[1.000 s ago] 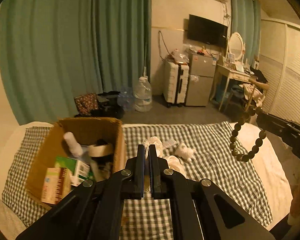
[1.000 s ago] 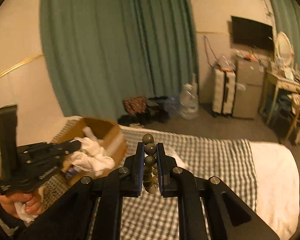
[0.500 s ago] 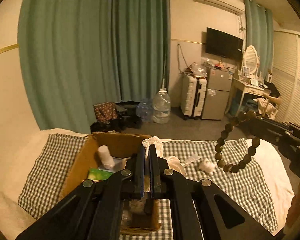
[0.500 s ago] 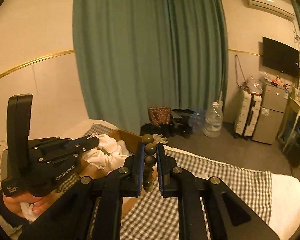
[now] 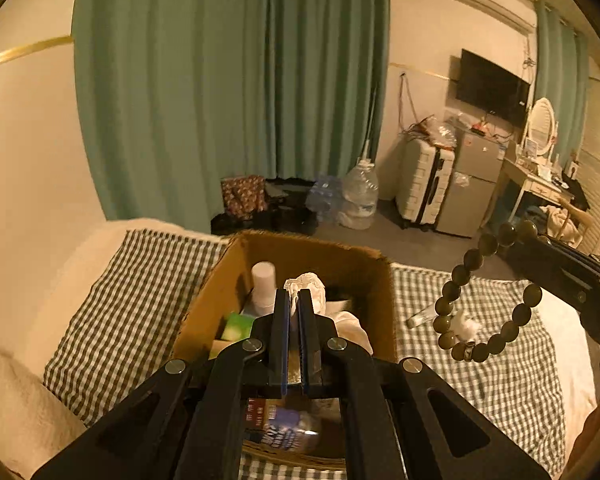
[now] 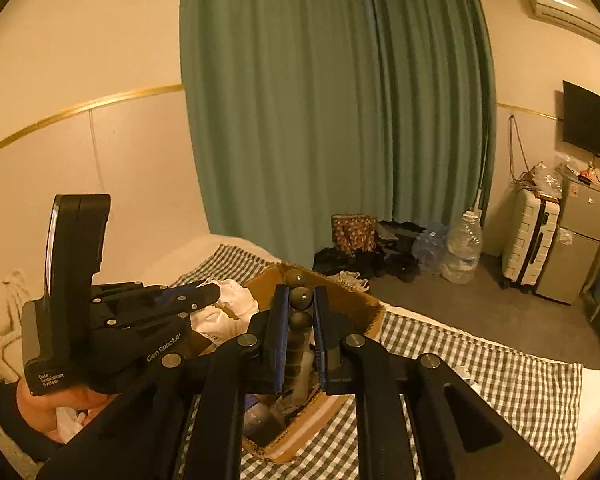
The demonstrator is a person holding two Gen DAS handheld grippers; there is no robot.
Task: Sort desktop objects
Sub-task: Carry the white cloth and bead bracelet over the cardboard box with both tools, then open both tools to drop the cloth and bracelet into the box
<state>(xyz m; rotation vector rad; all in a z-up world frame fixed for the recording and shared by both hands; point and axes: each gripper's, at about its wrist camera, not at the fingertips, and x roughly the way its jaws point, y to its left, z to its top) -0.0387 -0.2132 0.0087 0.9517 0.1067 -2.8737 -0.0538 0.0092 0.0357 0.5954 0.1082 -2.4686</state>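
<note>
So, left tool (image 5: 294, 300): clamped on white cloth (image 5: 306, 286) over cardboard box (image 5: 216, 292)
right tool (image 6: 299, 308): pinching bead bracelet (image 6: 300, 300) above the box

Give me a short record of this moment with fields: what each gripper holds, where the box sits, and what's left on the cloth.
left gripper: shut on white cloth, over the cardboard box
right gripper: shut on bead bracelet, hanging in the air
box location: on the checkered cloth
box contents: white bottle, green packet, other items unclear
left on cloth: small tube, white wad
</note>
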